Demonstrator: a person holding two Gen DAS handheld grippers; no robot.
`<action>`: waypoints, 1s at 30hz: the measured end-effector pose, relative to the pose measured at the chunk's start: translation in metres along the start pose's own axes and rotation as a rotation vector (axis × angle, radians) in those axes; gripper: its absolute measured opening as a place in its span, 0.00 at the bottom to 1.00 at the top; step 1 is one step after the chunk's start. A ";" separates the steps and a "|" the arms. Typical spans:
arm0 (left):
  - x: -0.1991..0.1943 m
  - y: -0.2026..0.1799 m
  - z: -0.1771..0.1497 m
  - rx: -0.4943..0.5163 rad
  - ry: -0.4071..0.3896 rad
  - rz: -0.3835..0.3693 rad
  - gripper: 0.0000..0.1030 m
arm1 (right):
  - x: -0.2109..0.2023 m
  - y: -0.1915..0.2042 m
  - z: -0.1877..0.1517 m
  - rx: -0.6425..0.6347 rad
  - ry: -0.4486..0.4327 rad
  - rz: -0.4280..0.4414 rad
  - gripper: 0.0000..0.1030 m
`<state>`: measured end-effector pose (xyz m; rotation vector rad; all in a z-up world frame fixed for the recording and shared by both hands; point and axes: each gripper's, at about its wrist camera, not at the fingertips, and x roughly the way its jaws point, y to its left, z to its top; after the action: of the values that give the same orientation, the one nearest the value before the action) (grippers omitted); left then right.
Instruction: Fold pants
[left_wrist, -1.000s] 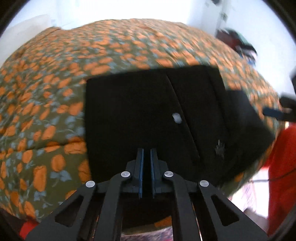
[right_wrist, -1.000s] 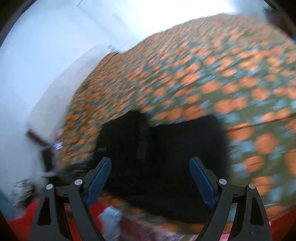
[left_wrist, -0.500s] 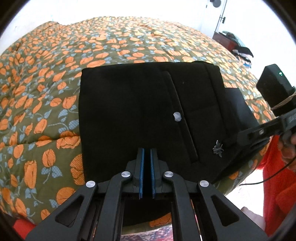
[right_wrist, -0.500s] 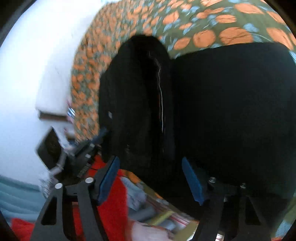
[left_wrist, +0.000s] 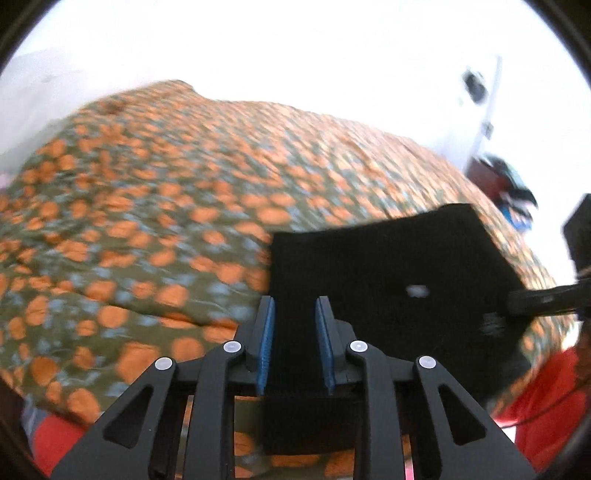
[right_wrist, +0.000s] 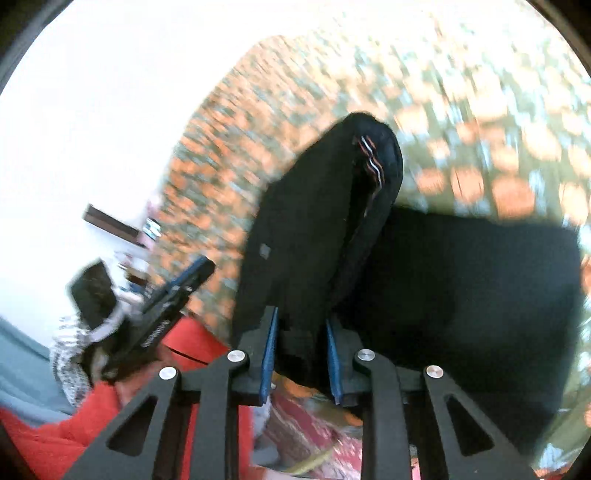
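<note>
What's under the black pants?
The black pants lie on a bedspread with orange flowers, which shows all around them. The part right beneath is covered by the cloth, so anything there cannot be seen. The right tool lifts one edge.

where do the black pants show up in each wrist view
Left wrist: the black pants fill the lower right, lying flat, their near edge between the left gripper fingers.
Right wrist: the black pants fill centre and right, one raised fold running down into the right gripper.
Shared landmark: the orange-flowered bedspread under them.
</note>
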<state>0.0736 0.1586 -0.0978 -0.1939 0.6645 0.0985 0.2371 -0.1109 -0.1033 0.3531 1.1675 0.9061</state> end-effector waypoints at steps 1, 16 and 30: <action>-0.004 0.006 0.001 -0.017 -0.010 0.016 0.22 | -0.007 0.006 0.002 -0.013 -0.017 0.004 0.23; 0.002 0.004 -0.003 -0.015 0.023 0.013 0.22 | -0.108 -0.075 -0.035 0.180 -0.112 -0.072 0.17; 0.018 -0.060 -0.021 0.188 0.145 -0.052 0.25 | -0.080 -0.120 -0.053 0.199 -0.027 -0.231 0.25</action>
<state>0.0844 0.0966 -0.1160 -0.0378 0.8085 -0.0289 0.2324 -0.2566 -0.1531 0.3812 1.2485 0.5839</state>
